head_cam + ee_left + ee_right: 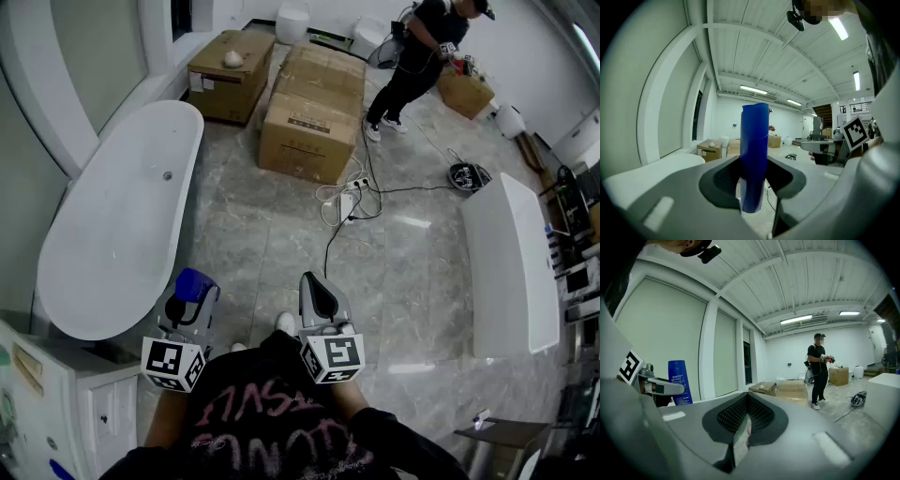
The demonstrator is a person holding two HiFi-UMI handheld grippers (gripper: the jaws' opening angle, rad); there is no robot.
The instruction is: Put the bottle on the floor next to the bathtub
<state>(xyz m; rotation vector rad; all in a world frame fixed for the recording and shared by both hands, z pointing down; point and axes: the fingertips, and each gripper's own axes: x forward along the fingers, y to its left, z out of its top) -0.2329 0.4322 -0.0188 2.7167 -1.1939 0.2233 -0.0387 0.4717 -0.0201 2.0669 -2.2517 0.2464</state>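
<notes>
The left hand-held gripper [190, 292] is clamped on a tall blue plastic bottle [195, 281], which is upright in the air above the grey marble-tiled floor [262, 244], just off the near end of the white oval bathtub [112, 225]. In the left gripper view the jaws press on both sides of the bottle [754, 154]. The grip sits low on its body, so most of its length stands above them. The right hand-held gripper [319, 292] hangs further from the bathtub. Its jaws are together with nothing between them, as the right gripper view [745, 420] shows.

The bottle has not been set down, and the risks lie in the lowering and release:
- **Tipping:** the bottle is slim and tall and the polished floor looks slick. If it lands tilted, or is let go before its base is flat, it would probably topple and roll.
- **Catching on release:** opening the jaws while drawing back at an angle could drag the bottle over.
- **Tight space:** a white cabinet [56, 403] stands close to the bathtub's near end. A swing inward could knock the bottle against the tub wall.
- **Cable:** a black cable [333, 248] lies on the floor on the side away from the bathtub, so the bottle is best placed close to the tub.
</notes>
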